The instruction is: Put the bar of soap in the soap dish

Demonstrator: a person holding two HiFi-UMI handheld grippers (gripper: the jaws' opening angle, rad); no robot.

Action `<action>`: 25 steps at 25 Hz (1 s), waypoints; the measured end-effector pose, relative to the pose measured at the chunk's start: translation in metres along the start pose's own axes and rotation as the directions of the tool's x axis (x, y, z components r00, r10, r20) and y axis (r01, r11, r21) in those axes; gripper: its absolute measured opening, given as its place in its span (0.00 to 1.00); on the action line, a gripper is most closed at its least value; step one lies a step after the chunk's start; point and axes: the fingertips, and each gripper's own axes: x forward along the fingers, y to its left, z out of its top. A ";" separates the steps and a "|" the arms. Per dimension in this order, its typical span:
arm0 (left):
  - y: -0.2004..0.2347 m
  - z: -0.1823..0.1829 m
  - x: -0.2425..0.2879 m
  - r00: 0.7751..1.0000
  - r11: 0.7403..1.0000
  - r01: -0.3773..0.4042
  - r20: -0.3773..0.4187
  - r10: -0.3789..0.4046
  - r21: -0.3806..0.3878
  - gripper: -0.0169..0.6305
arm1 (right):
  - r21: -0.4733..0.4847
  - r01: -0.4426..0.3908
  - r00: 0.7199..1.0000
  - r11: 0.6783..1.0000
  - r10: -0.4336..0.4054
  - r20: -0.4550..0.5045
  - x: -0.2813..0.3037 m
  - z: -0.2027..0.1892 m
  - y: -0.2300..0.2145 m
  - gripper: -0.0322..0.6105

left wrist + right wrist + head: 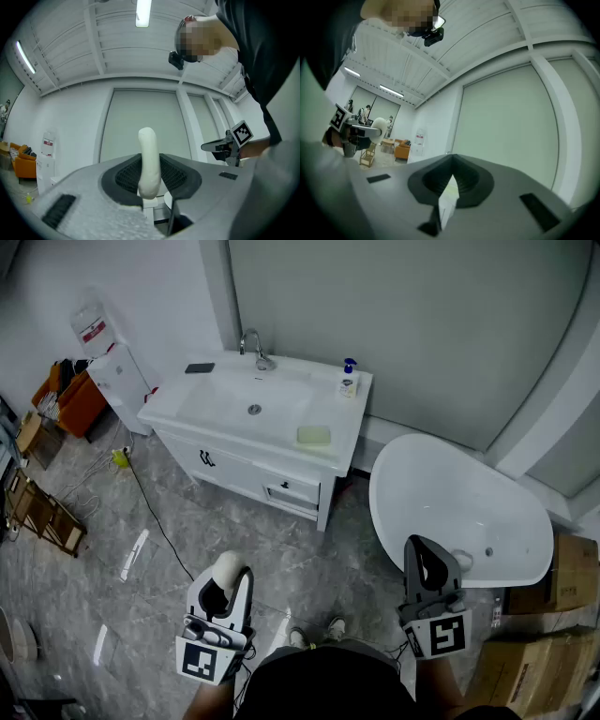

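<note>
A white oval bar of soap (149, 161) is clamped in the near left gripper (226, 577); the right gripper (420, 549) is closed, empty. A pale green soap dish (314, 435) is set on the far white vanity (216, 399); the pump bottle (348, 381) label is unreadable

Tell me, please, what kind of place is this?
Probably a bathroom display or test set rather than a home bathroom. A white vanity with a basin and faucet stands beside a freestanding bathtub, but cardboard boxes and a water dispenser stand on the same floor.
</note>
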 end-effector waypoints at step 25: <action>-0.021 -0.023 0.062 0.995 0.996 -0.080 -0.049 0.082 0.042 0.20 | 0.145 -0.223 0.974 0.964 0.226 -0.008 0.028 -0.060 -0.023 0.07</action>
